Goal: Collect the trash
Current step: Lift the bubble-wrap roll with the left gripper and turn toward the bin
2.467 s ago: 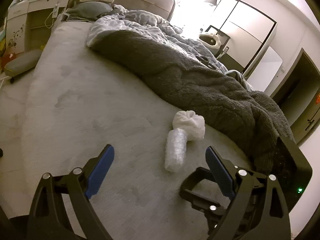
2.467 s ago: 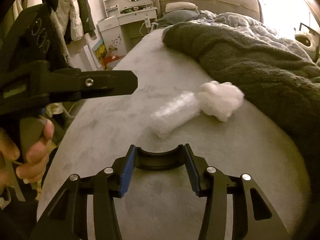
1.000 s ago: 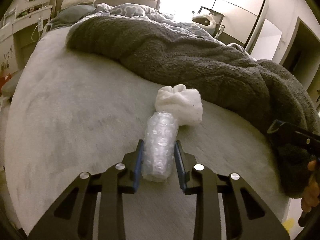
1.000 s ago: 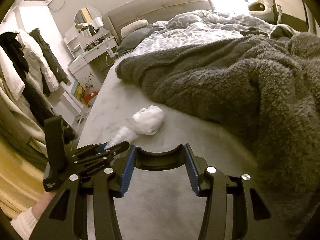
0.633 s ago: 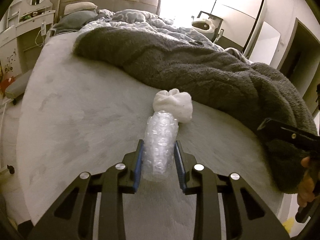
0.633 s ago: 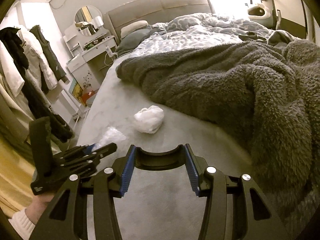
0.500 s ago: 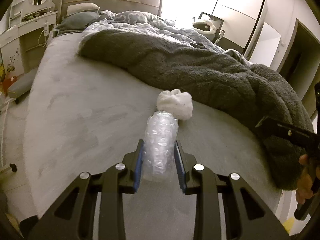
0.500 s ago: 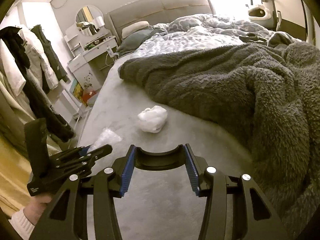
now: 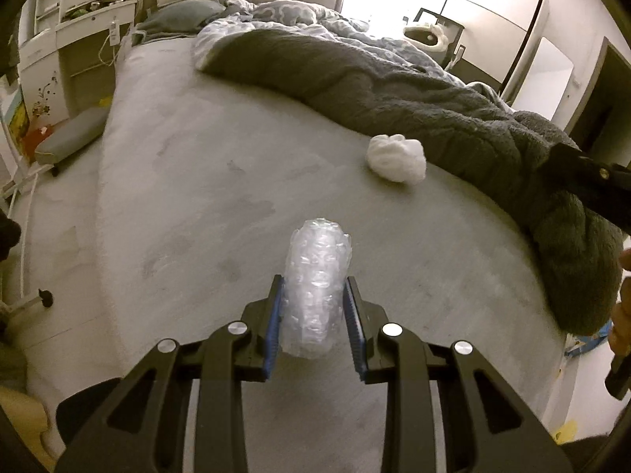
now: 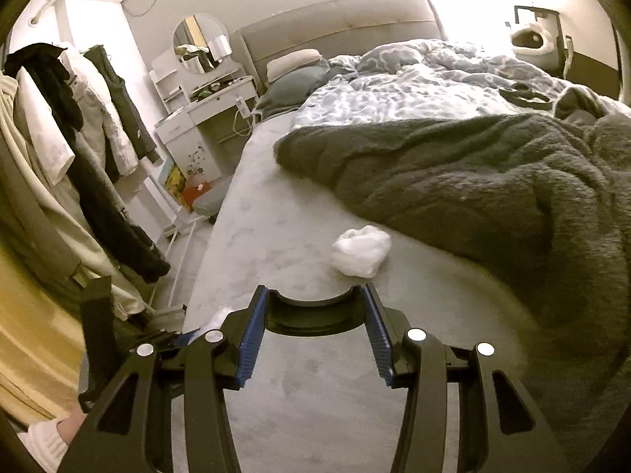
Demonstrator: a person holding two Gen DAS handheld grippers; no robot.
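The bubble-wrap roll (image 9: 317, 295) is clamped between the blue pads of the left gripper (image 9: 315, 315), which is closed to a narrow gap on the roll's lower half; the roll's upper end projects forward toward 12 o'clock and appears clear of the grey bed surface (image 9: 197, 197). The second piece of trash, a crumpled white wad (image 9: 396, 157), lies on the bed at about 1 o'clock from the roll, well apart from it and just beside the edge of the dark fleece blanket (image 9: 434, 98). In the right wrist view the wad (image 10: 361, 254) sits at 12 o'clock, just beyond the right gripper (image 10: 315, 335), whose jaws stand partly open with nothing between them. The step in hand is judged to be carrying off the first item with the left gripper. The next move likely calls for advancing the right gripper toward the wad, with the jaws straddling it, then closing gently, since the wad looks soft and compressible. No trash container is visible in either view.
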